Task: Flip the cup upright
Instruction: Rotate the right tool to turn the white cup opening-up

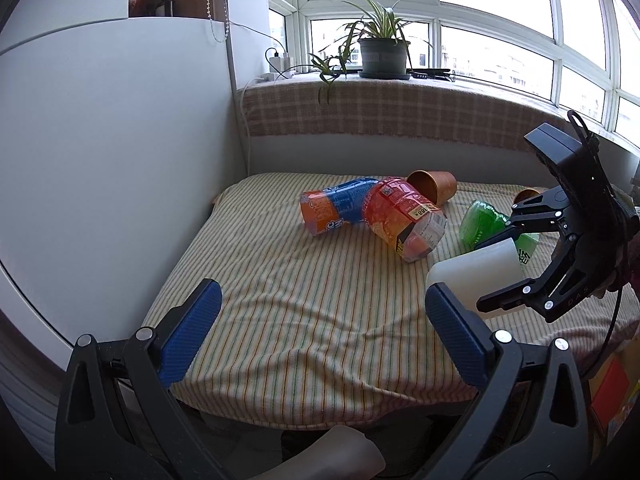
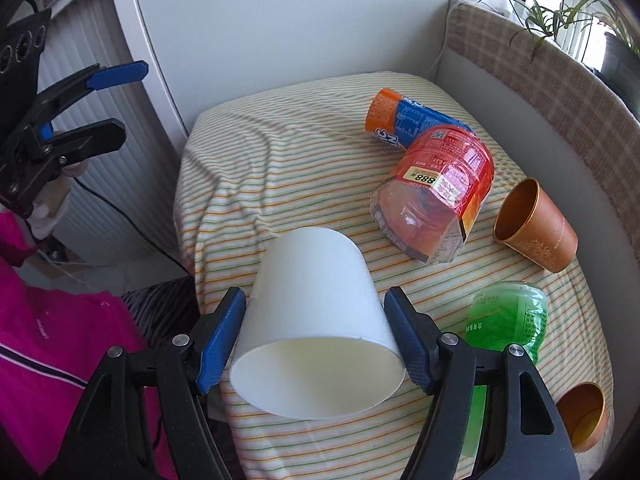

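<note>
A white paper cup [image 2: 316, 328] is held between the blue pads of my right gripper [image 2: 316, 332], its open mouth toward the camera and its base pointing away, above the striped cloth [image 2: 248, 184]. In the left wrist view the same cup [image 1: 476, 276] shows at the right, clamped by the right gripper [image 1: 496, 268]. My left gripper [image 1: 320, 320] is open and empty above the near part of the cloth; it also shows at the left edge of the right wrist view [image 2: 120, 100].
On the cloth lie an orange-blue bottle [image 2: 404, 120], a red bottle [image 2: 436, 188], a green bottle [image 2: 508, 320], a brown cup on its side [image 2: 536, 228] and another brown cup [image 2: 580, 416] at the edge. A white cabinet [image 1: 120, 140] stands left. A potted plant [image 1: 380, 52] is on the windowsill.
</note>
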A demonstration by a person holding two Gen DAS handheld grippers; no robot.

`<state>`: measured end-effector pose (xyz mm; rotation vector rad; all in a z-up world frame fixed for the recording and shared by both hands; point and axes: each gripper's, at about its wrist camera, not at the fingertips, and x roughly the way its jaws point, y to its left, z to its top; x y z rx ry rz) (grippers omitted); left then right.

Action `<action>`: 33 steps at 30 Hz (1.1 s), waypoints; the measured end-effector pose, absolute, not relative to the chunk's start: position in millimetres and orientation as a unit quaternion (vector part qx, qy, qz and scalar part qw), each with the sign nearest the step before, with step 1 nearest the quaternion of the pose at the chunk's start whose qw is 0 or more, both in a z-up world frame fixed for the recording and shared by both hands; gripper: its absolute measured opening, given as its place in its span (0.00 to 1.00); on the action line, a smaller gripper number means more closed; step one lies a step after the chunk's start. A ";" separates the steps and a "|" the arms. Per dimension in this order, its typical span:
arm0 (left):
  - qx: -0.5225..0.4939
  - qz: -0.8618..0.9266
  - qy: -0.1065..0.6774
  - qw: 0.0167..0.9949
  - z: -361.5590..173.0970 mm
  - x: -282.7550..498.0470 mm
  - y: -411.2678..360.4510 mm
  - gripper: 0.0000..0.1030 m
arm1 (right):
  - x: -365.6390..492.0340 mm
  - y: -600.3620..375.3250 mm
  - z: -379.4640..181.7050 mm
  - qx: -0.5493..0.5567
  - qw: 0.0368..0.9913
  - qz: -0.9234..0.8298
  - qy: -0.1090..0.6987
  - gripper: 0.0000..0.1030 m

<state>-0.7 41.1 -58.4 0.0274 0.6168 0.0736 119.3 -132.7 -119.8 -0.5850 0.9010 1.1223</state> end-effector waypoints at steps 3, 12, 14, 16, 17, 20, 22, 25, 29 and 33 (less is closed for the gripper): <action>0.020 0.026 0.305 0.952 -59.0 3.5 38.1 1.00 | 121.2 -140.2 -120.0 -0.250 0.714 0.507 0.413 0.69; 0.055 -0.038 0.303 0.951 -51.2 27.0 19.7 1.00 | 122.3 -154.4 -126.2 -0.256 0.733 0.465 0.426 0.69; 0.066 -0.069 0.306 0.947 -48.0 33.8 13.3 1.00 | 122.2 -160.9 -124.4 -0.248 0.741 0.453 0.428 0.69; 0.083 -0.097 0.311 0.942 -46.0 41.3 4.6 1.00 | 120.1 -171.0 -118.3 -0.234 0.757 0.439 0.423 0.69; 0.095 -0.117 0.313 0.938 -45.1 44.5 -0.8 1.00 | 117.4 -178.4 -114.1 -0.218 0.766 0.435 0.419 0.69; 0.158 -0.174 0.309 0.922 -45.1 49.8 -26.6 1.00 | 103.3 -208.5 -101.8 -0.159 0.799 0.418 0.402 0.69; 0.211 -0.215 0.306 0.903 -48.4 52.0 -48.2 1.00 | 89.5 -230.5 -98.1 -0.125 0.823 0.394 0.390 0.69; 0.282 -0.269 0.310 0.867 -58.4 54.5 -78.6 1.00 | 66.2 -264.7 -99.2 -0.072 0.853 0.345 0.386 0.69; 0.353 -0.319 0.331 0.815 -74.2 63.5 -110.4 1.00 | 24.9 -302.9 -103.6 -0.027 0.881 0.284 0.377 0.69; 0.403 -0.355 0.363 0.761 -91.7 73.6 -133.9 1.00 | -6.1 -332.6 -110.3 0.014 0.898 0.225 0.378 0.69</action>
